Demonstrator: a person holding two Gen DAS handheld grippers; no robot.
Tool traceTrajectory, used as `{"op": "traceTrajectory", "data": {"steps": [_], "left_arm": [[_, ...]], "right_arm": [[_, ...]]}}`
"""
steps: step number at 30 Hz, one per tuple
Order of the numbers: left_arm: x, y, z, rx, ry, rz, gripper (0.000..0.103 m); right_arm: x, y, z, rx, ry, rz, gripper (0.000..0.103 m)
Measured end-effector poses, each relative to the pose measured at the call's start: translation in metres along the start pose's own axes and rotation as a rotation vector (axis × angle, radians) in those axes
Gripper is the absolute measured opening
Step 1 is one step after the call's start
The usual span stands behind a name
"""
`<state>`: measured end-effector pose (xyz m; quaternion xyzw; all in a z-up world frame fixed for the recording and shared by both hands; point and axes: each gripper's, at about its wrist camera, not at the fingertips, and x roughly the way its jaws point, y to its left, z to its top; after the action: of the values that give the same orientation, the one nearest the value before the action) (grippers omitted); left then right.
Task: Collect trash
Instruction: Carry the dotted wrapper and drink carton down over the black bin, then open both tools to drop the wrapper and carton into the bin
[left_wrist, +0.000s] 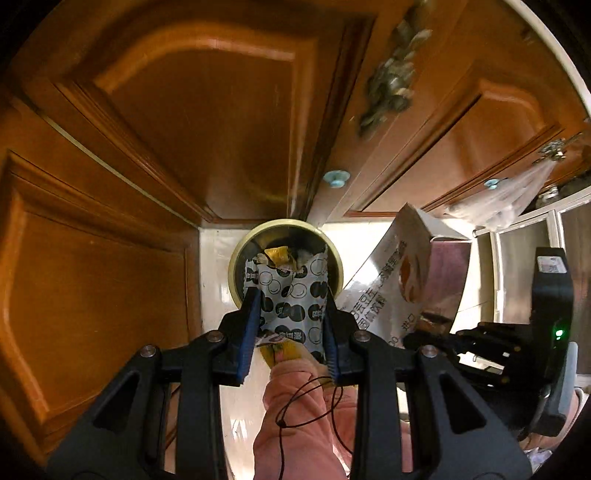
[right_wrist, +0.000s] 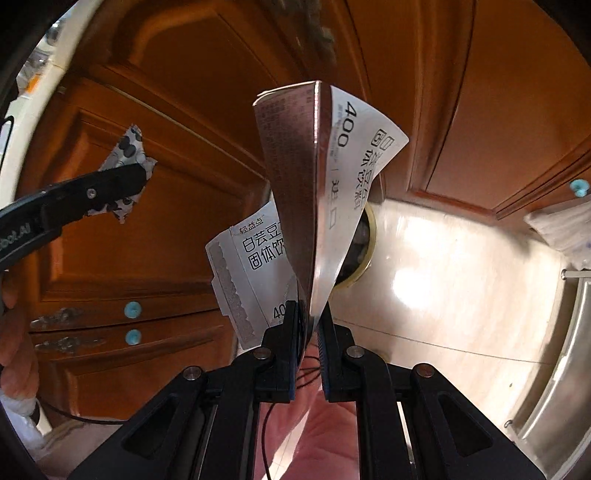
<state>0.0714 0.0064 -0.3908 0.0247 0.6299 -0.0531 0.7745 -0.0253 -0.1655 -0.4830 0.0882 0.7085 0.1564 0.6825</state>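
The left tongs (left_wrist: 290, 317) pinch a crinkled grey wrapper (left_wrist: 291, 291) printed with black and white circles, held at frame centre directly over a round, cream-rimmed bin (left_wrist: 236, 258) on the glossy pale floor (left_wrist: 214, 266). The right tongs (right_wrist: 308, 325) are pressed together on a flattened, glossy silver carton (right_wrist: 325, 192) with black lettering, creased into a sharp fold, rising through the middle of the frame. Carved amber wooden cabinet doors (left_wrist: 207, 122) with turquoise knobs (left_wrist: 335, 177) fill both backgrounds. Only the left view shows yellow scraps (left_wrist: 279, 256) inside the bin; the right view shows just a sliver of its rim behind the carton.
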Motion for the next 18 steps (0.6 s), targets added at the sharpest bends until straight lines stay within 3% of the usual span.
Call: {"op": "traceTrajectory", "data": {"steps": [13,15,17,18], "left_arm": [[0.092,0.022,0.008,-0.018,0.069,-0.043,0.029],[0.104,0.026,0.009,-0.019,0.089,-0.047,0.031],[0.114,0.031,0.010,-0.022,0.113,-0.046,0.032],[0.121,0.034,0.010,-0.024,0.127,-0.031,0.032]], "right_arm": [[0.117,-0.002,0.034,-0.049,0.110,0.021,0.010],[0.135,-0.005,0.044,-0.047,0.145,0.022,0.018],[0.153,-0.010,0.054,-0.027,0.171,0.010,0.049],[0.158,-0.013,0.058,-0.024,0.161,0.000,0.052]]}}
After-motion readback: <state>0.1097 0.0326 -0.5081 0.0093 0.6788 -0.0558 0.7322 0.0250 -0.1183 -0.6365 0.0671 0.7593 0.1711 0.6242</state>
